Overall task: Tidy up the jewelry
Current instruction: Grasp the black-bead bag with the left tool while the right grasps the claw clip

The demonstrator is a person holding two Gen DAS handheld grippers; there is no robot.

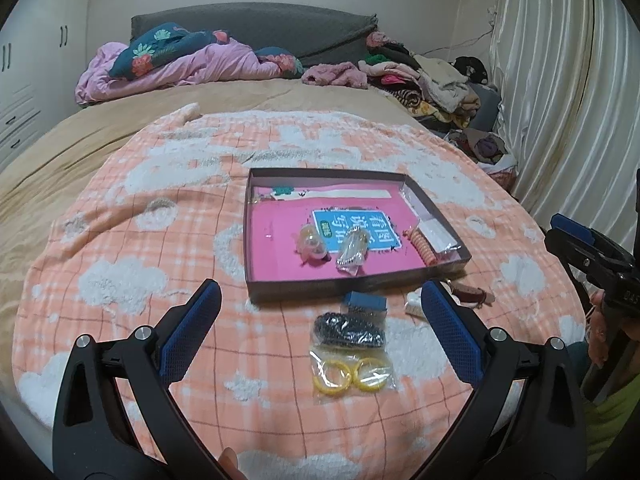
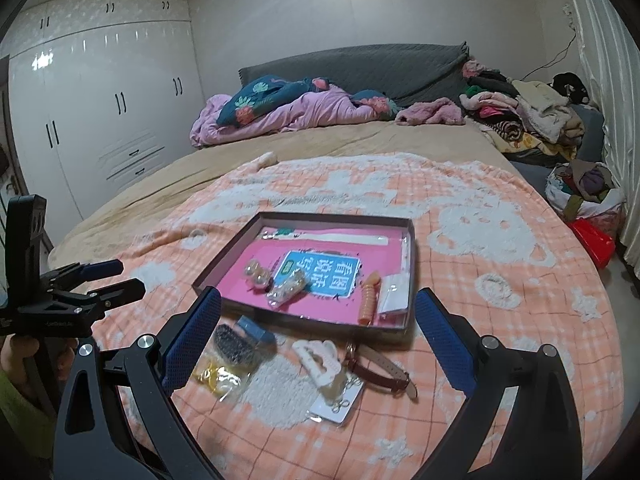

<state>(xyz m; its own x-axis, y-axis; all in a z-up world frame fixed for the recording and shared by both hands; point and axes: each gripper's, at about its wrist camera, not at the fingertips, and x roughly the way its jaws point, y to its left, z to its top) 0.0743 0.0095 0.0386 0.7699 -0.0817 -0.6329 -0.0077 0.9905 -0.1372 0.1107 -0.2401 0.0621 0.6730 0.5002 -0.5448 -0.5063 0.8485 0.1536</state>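
Observation:
A shallow box (image 1: 352, 286) (image 2: 208, 286) with a pink floor sits on the orange blanket and holds several small bagged trinkets (image 1: 352, 254) (image 2: 286, 288) and an orange coil (image 1: 422, 250) (image 2: 368, 300). In front of it lie a bag of yellow rings (image 1: 350, 374) (image 2: 218, 380), a black bead bundle (image 1: 348, 330) (image 2: 234, 346), a small blue box (image 1: 366, 302) (image 2: 254, 330), a white hair claw (image 2: 320, 362), a brown-strap watch (image 2: 380, 370) and a bagged card (image 2: 336, 402). My left gripper (image 1: 320, 326) is open above the rings. My right gripper (image 2: 318, 334) is open above the claw.
The blanket (image 1: 160, 240) covers the near part of a tan bed. Crumpled bedding (image 2: 288, 110) and a clothes pile (image 2: 532, 116) lie at the headboard. White wardrobes (image 2: 100, 100) stand left, a curtain (image 1: 568, 80) right.

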